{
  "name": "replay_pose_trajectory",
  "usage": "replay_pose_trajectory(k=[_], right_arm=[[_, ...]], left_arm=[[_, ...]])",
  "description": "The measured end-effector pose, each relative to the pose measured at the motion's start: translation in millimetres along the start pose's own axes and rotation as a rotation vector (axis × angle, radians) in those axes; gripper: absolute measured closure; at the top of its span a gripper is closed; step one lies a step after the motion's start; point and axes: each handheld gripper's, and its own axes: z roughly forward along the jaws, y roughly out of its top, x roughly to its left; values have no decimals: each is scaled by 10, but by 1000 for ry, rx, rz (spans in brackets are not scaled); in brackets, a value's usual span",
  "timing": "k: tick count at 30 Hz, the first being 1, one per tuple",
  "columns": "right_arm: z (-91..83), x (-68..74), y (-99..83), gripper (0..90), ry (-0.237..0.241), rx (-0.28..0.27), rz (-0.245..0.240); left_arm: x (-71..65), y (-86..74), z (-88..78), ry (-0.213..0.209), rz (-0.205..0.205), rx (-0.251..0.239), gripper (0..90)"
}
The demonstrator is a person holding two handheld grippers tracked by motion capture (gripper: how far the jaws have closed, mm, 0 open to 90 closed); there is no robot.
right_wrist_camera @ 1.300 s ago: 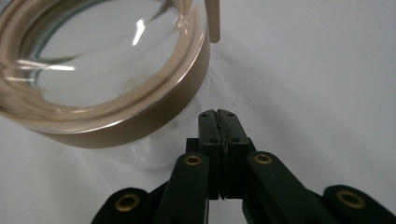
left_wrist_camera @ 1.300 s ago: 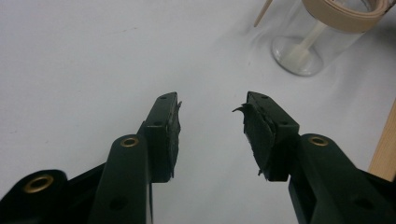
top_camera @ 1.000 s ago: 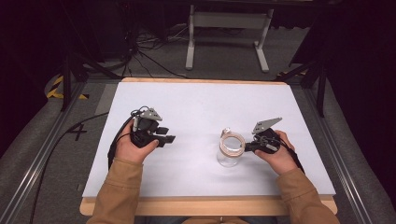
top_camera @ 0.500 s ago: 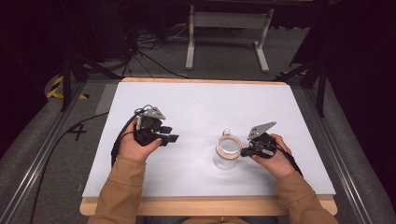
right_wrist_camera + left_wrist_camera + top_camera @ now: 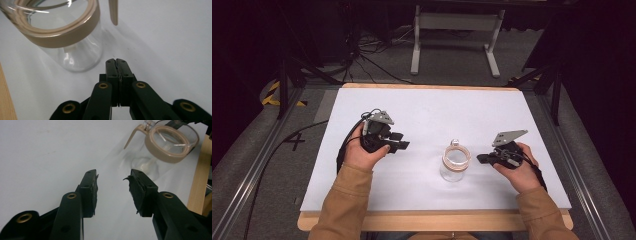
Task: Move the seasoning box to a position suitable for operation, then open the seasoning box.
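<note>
Glass jar (image 5: 454, 163) with tan rim: upright on the white table (image 5: 432, 107), toward its near edge, between both grippers. Left gripper (image 5: 400, 146): jaws apart, just been closing, nothing between them. Right gripper (image 5: 480, 158): clenched, empty, just beside the jar.

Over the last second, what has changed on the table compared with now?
The right gripper drew back from the glass jar: earlier its shut jaws sat at the jar's rim, now they are clear of it to the right, holding nothing. The left gripper has just been closing a little, nothing between its jaws. The jar stayed upright in place, and the left hand kept its spot.
</note>
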Motion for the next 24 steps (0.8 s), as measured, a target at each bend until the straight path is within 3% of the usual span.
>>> replay_pose_trajectory(k=[4,7,12,15,17,21,24], right_arm=[[-181,-38,-101,899,-33,-66,40],[-208,-25,-143,900,-41,-105,53],[-214,31,-216,900,-50,-108,62],[-231,40,-268,899,-55,-120,83],[-236,45,-294,899,-53,-127,91],[-223,69,-338,900,-56,-125,97],[-212,84,-374,900,-56,-121,101]], left_arm=[[-62,147,80,-39,29,-22,589],[-103,243,159,-59,54,-22,592],[-188,420,330,-99,93,-64,614],[-242,485,440,-117,129,-117,615],[-264,517,494,-154,128,-116,626],[-296,567,622,-189,111,-151,654],[-330,587,736,-201,115,-184,733]])
